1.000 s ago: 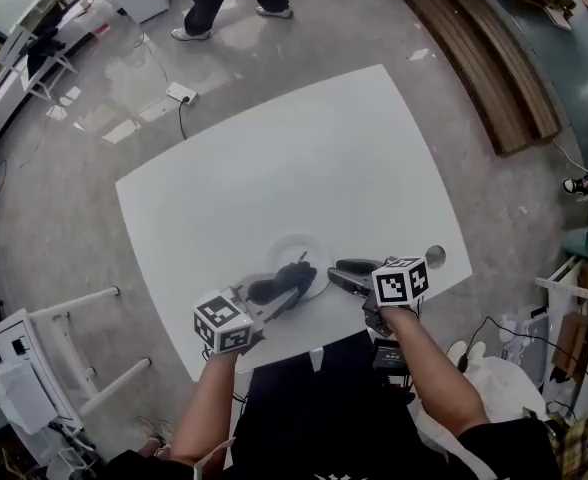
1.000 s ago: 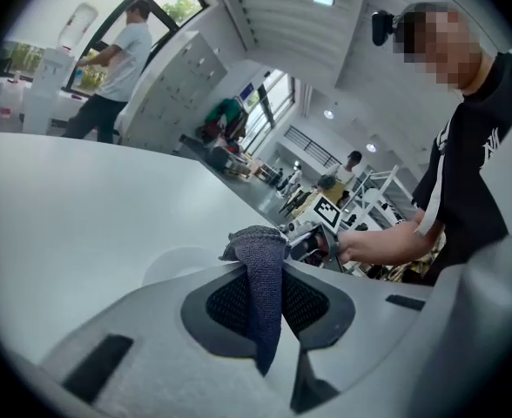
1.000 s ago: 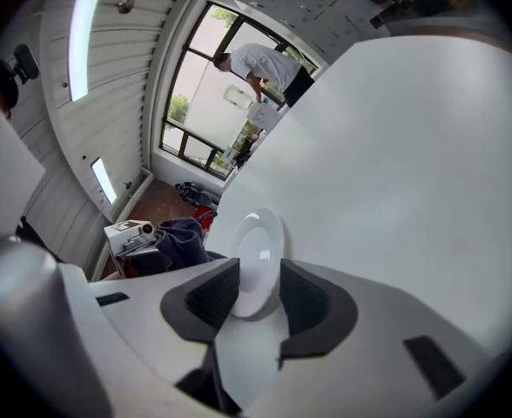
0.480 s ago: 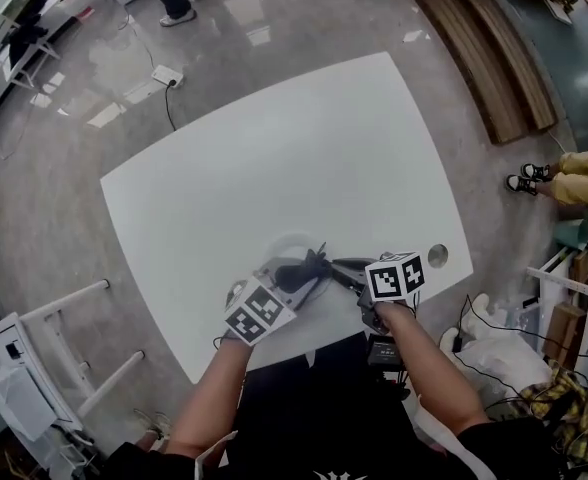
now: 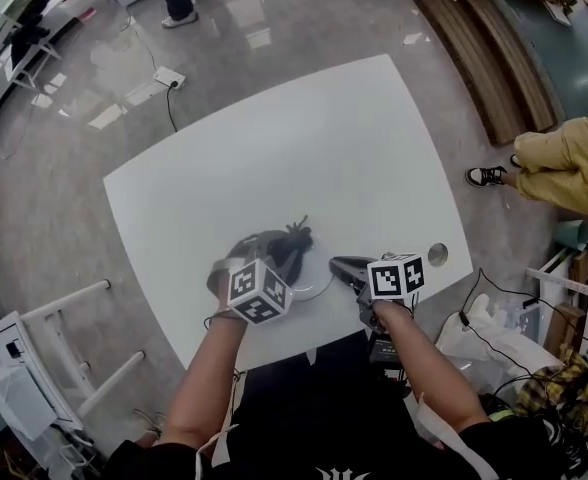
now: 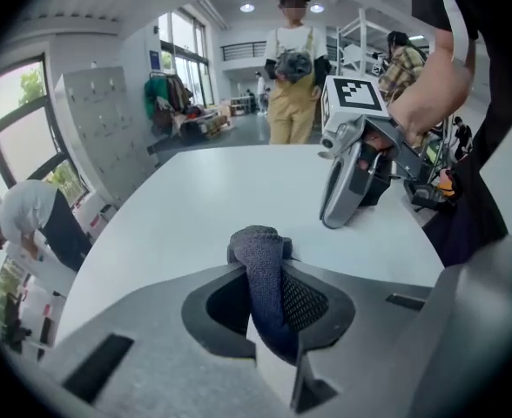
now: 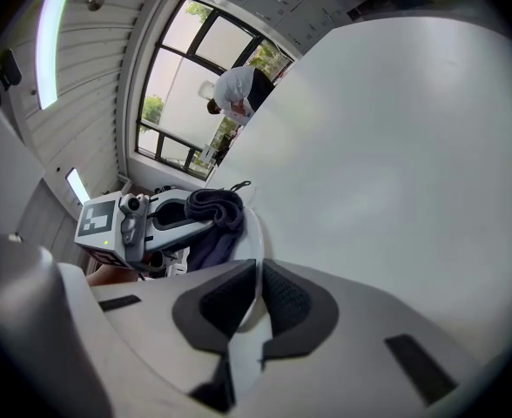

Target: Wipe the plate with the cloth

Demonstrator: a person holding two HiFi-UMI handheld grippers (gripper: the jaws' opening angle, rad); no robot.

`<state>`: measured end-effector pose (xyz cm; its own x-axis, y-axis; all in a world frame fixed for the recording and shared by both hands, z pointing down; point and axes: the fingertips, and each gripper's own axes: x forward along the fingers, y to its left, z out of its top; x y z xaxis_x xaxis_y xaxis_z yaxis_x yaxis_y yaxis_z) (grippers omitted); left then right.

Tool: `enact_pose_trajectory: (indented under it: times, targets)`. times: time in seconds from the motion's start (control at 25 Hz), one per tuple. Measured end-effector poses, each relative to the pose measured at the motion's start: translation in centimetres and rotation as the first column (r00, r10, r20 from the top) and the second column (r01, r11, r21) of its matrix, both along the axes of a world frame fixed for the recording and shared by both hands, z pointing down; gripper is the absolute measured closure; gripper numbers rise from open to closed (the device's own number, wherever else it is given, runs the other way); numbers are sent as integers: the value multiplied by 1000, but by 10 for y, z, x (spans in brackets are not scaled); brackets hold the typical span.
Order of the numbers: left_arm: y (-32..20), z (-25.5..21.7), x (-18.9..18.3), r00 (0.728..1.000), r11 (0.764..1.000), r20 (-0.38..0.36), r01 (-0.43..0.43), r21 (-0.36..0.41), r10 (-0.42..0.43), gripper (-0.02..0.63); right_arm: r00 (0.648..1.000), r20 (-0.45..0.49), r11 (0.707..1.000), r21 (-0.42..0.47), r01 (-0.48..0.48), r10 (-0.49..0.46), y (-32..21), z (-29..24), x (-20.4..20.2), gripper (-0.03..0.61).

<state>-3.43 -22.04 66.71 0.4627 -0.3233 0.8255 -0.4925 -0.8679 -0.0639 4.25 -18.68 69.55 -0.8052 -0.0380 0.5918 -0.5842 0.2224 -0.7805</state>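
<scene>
Worktop point(image 5: 324, 138) lay open beyond plate point(image 5: 314, 283) near front edge; left fingers point(image 6: 313, 303) gripped cloth point(image 6: 260, 268), right fingers point(image 7: 295, 299) were closing on rim.

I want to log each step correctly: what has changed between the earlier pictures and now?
The left gripper, shut on the cloth, rolled and came down over the plate. The right gripper, open before, is closing its jaws on the plate's rim. The plate stayed put on the table; the right gripper barely moved.

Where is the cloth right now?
The dark cloth is pinched in the left gripper, over the white plate, near the table's front edge, left of centre in the head view.
</scene>
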Motion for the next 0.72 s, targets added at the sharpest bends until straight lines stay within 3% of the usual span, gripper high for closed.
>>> enact_pose_trajectory:
  times: [0.16, 0.32, 0.56, 0.72]
  targets:
    - [21, -6, -39, 998, 999, 59, 33, -8, -32, 563, 1000, -7, 1000, 17, -24, 25, 1, -1, -1, 557]
    - [60, -8, -51, 995, 998, 98, 32, -45, -28, 563, 999, 3, 999, 18, -51, 51, 1, -2, 0, 557]
    - [113, -6, -13, 998, 991, 51, -33, -127, 40, 563, 997, -4, 996, 26, -82, 82, -2, -2, -1, 558]
    - [117, -6, 26, 996, 987, -3, -87, -135, 87, 563, 995, -10, 995, 27, -94, 95, -3, -2, -1, 558]
